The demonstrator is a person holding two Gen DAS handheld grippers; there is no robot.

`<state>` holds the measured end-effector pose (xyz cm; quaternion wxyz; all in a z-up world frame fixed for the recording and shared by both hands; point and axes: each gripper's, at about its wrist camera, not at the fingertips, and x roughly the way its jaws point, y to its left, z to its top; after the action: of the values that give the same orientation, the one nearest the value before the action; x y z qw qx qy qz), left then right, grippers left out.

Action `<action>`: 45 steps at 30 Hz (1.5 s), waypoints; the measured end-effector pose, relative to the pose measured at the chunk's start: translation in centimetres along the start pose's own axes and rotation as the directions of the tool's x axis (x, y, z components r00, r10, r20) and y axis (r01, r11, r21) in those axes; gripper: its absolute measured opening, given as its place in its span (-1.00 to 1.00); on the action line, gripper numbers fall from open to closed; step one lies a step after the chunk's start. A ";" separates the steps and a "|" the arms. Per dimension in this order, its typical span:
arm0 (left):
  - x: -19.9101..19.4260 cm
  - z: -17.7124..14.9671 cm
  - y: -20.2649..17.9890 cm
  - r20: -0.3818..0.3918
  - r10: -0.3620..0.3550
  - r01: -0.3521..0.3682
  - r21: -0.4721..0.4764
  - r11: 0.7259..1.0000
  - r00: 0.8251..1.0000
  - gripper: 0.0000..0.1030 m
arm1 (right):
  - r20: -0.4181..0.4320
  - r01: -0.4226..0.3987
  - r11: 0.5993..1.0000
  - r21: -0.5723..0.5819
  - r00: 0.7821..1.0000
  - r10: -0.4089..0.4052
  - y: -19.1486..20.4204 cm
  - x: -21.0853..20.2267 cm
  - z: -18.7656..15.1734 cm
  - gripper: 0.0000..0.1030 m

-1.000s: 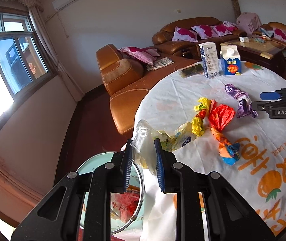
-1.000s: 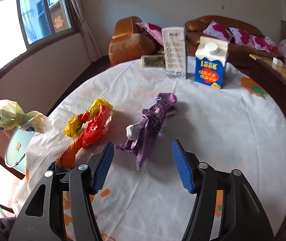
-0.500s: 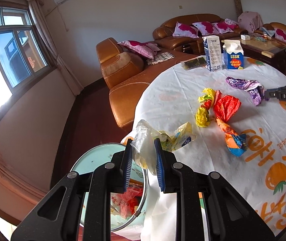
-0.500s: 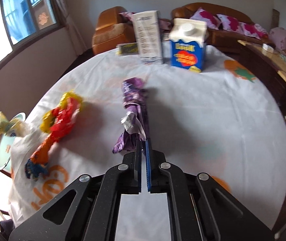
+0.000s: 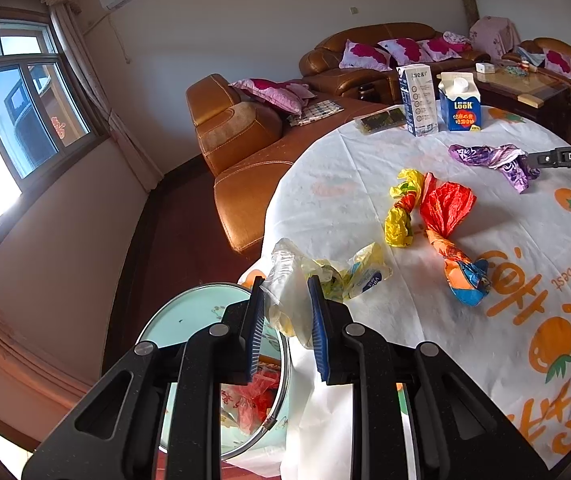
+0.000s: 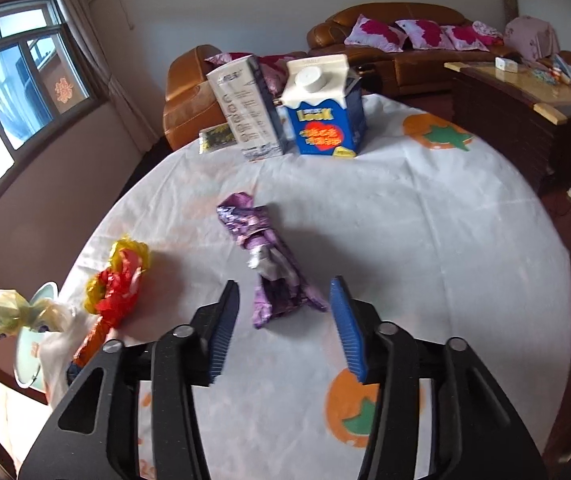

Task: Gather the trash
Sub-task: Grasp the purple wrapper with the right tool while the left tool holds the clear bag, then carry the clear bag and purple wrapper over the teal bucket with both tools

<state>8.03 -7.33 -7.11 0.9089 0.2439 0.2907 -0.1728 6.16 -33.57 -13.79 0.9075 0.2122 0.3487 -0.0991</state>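
Note:
My left gripper (image 5: 284, 312) is shut on a crumpled pale yellow plastic bag (image 5: 325, 276) at the table's edge, just above a pale green bin (image 5: 189, 328) that holds red trash. My right gripper (image 6: 283, 320) is open, its fingers on either side of the near end of a purple wrapper (image 6: 265, 256) lying on the table; the wrapper also shows in the left wrist view (image 5: 493, 158). A red and yellow wrapper bundle (image 5: 429, 212) lies mid-table, seen in the right wrist view too (image 6: 119, 280).
A round table with a white orange-print cloth (image 5: 525, 300). A blue milk carton (image 6: 323, 112), a white carton (image 6: 245, 108) and a dark packet (image 6: 215, 140) stand at its far side. Brown sofas (image 5: 237, 128) and a wooden side table (image 6: 525, 112) lie beyond.
My right gripper was shut on the purple wrapper half a second ago and has opened; the wrapper lies between its fingers. My left gripper has held the yellow bag throughout, drifting over the bin.

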 end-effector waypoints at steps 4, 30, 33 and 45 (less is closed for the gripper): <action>0.0 -0.1 0.0 -0.001 -0.002 0.002 0.001 1.000 1.000 -0.59 | -0.045 0.044 0.999 0.008 0.998 -0.043 0.8 2.2 0.2 0.03; -1.5 -1.8 5.6 -0.002 0.109 -0.108 -0.078 0.991 0.994 -0.59 | 0.136 -0.079 0.988 -0.133 0.986 0.097 5.4 -4.8 3.2 -0.94; -1.6 -2.0 6.1 -0.004 0.115 -0.115 -0.083 0.990 0.993 -0.59 | 0.147 -0.116 0.984 -0.139 0.980 0.136 6.2 -5.5 3.6 -0.94; -1.4 -3.0 7.1 -0.025 0.154 -0.155 -0.087 0.984 0.988 -0.59 | 0.140 -0.217 0.956 -0.196 0.959 0.247 10.3 -5.2 4.8 -0.95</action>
<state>8.82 0.41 -5.93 0.9268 0.2269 0.2863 -0.0867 8.54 -26.44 -3.85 0.9537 0.1605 0.2531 0.0232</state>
